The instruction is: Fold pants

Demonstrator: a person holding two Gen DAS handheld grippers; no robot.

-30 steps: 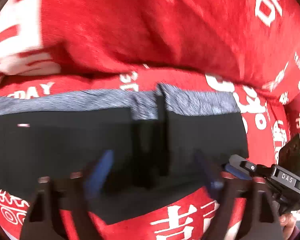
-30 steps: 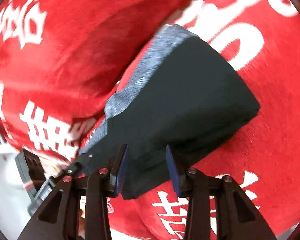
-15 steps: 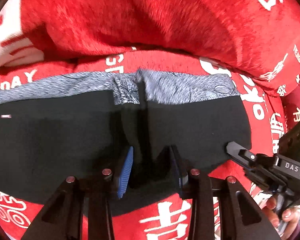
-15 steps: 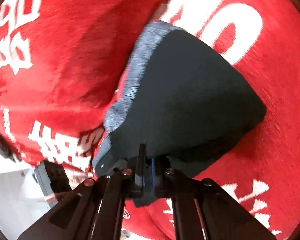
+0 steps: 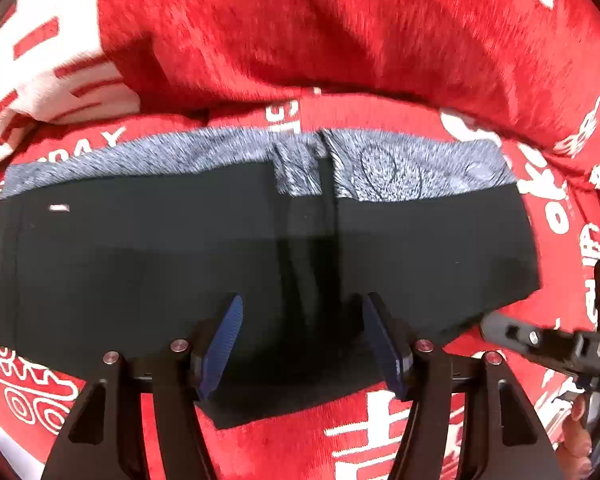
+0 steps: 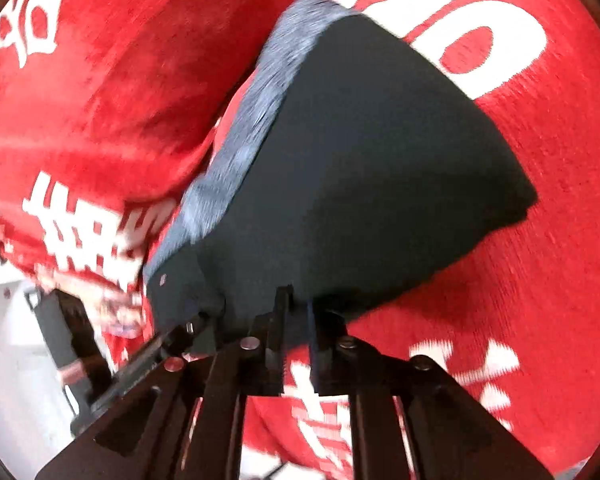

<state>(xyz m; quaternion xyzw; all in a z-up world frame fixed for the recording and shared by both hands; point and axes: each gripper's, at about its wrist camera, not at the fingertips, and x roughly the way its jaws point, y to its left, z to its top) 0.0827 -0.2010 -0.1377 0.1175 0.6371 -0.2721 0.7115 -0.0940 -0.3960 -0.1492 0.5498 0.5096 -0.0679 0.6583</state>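
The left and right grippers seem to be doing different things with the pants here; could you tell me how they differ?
The left gripper has its jaws spread wide, while the right gripper has its jaws nearly closed. The left gripper grasps nothing, its blue pads apart above the black pants; the right gripper pinches the pants' near edge. The left gripper faces the middle seam; the right gripper sits at the outer end. Both share black frames and the red blanket beneath.
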